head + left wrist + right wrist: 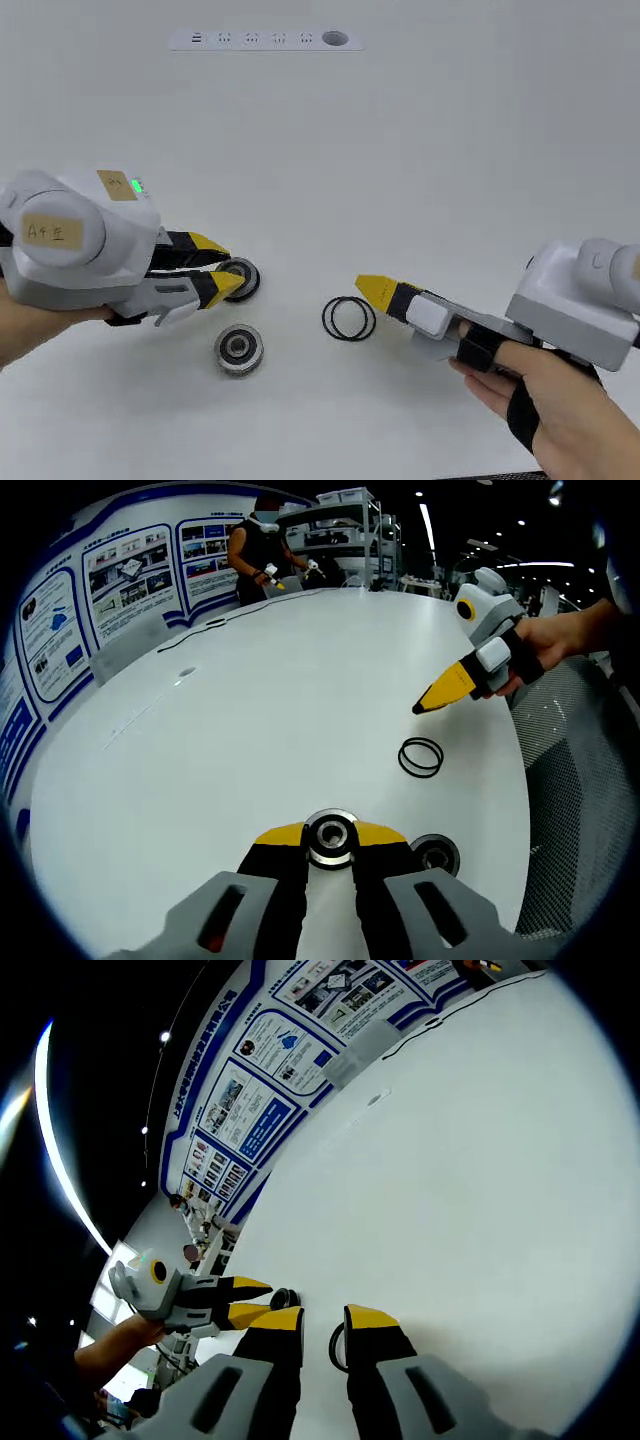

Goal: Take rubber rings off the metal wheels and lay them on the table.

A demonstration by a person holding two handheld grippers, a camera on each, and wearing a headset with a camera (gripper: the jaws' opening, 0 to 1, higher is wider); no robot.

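Observation:
My left gripper [222, 265] is shut on a small metal wheel [240, 278] with a dark rim, which rests on the white table [400, 170]. The same wheel [331, 838] sits between the yellow jaw tips in the left gripper view. A second wheel [239, 349] lies flat just in front of it, also seen as the second wheel [436, 852]. Two black rubber rings [348, 318] lie overlapped on the table. My right gripper [378, 291] points at them from the right, jaws slightly open and holding nothing; the rings [338, 1345] show between its tips.
A white power strip [266, 40] lies at the table's far edge. A thin cable [205, 630] runs along the far side of the table. A person [255, 550] with grippers works at the far end. Wall posters [265, 1070] stand beyond the table.

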